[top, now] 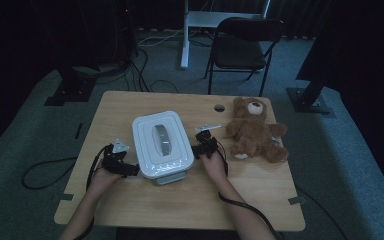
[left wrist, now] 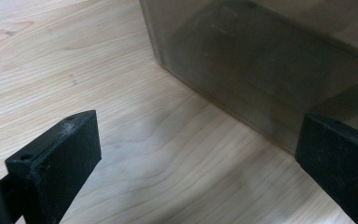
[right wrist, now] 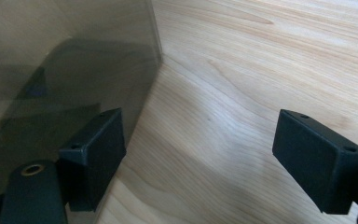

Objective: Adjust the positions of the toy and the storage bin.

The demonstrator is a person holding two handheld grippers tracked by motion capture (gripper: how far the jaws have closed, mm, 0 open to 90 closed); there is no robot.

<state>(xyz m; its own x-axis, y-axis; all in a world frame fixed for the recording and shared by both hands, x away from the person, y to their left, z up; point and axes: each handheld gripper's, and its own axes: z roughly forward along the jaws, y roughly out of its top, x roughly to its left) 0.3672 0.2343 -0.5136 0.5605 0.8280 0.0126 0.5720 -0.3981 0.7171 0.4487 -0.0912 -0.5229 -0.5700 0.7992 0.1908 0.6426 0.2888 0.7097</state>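
The left gripper point(top: 121, 162) is positioned near the front left part of the table point(top: 180, 205), directly beside the left wall of the storage box point(top: 162, 144). In the left gripper view, the two black jaws stand wide apart with bare wood grain between them; nothing is held. The smoky, translucent box wall point(left wrist: 270, 70) fills the upper right of that view, and the right-hand jaw lies in front of its lower edge. Whether that jaw touches the wall cannot be determined.

The storage box sits at the middle of the table, slightly toward the front edge. It carries a white lid with a grey handle point(top: 162, 138) running along its centre. A grey latch tab projects at the front end of the lid.

The right gripper point(top: 203, 148) is positioned directly beside the right wall of the box. In the right gripper view, its jaws are likewise spread wide over bare table surface, gripping nothing. The left-hand jaw lies against or just in front of the translucent box wall point(right wrist: 65, 60); contact cannot be confirmed.

A brown teddy bear point(top: 252, 131) lies on its back near the right edge of the table, toward the far right corner, well apart from the box. A small round hole point(top: 219, 107) is located in the tabletop near the far edge, just left of the bear's head.
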